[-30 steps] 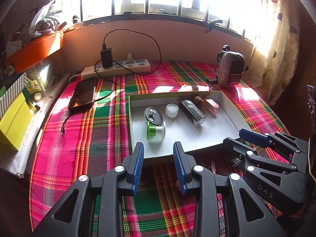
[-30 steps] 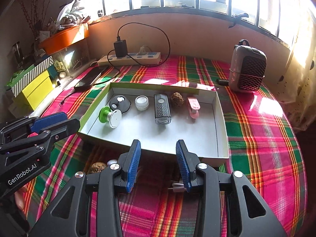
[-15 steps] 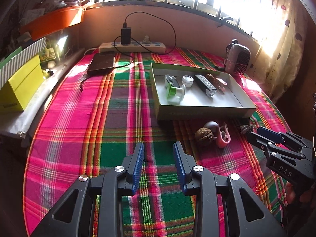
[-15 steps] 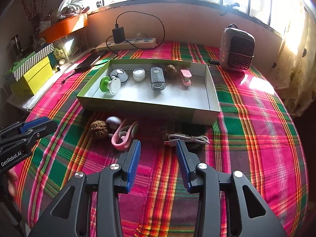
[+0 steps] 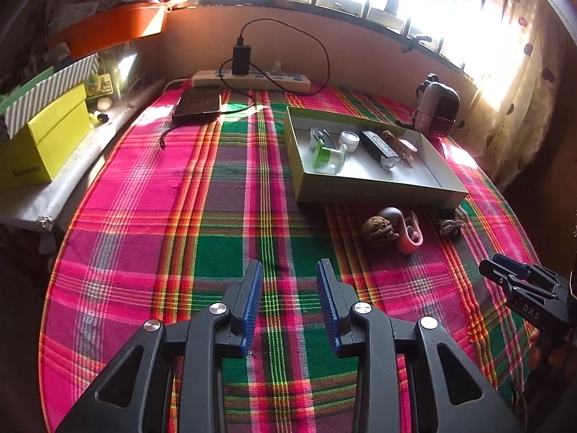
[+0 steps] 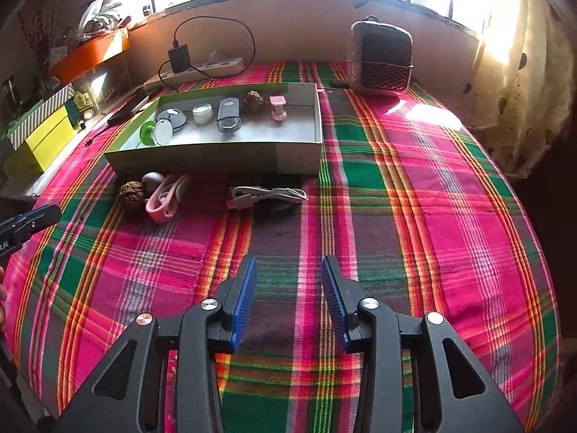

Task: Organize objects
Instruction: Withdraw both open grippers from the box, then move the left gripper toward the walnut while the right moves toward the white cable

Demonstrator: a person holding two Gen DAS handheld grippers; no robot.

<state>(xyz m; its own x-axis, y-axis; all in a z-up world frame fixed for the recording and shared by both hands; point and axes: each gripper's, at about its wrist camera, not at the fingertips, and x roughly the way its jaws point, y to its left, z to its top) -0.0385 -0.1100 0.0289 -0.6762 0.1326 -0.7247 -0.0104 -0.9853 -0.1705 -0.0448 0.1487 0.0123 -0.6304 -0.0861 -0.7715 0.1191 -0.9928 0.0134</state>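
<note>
left wrist view: the left gripper (image 5: 288, 281) hangs above the plaid tablecloth (image 5: 151, 216) with its blue pads spread wide, empty and touching nothing. ahead on the right sits the shallow box (image 5: 378, 191), holding a green spool (image 5: 326, 153), a small white jar (image 5: 349, 139) and a black bike light (image 5: 380, 148). just outside its near wall lie a walnut (image 5: 377, 229) and a pink clip (image 5: 411, 238). the right gripper (image 5: 505, 270) shows at the edge, marked "das". right wrist view: the right gripper is likewise parted and empty, well short of the box. only here does the white cable (image 6: 267, 195) show plainly, beside the clip, and the heater (image 6: 380, 57) face-on.
</note>
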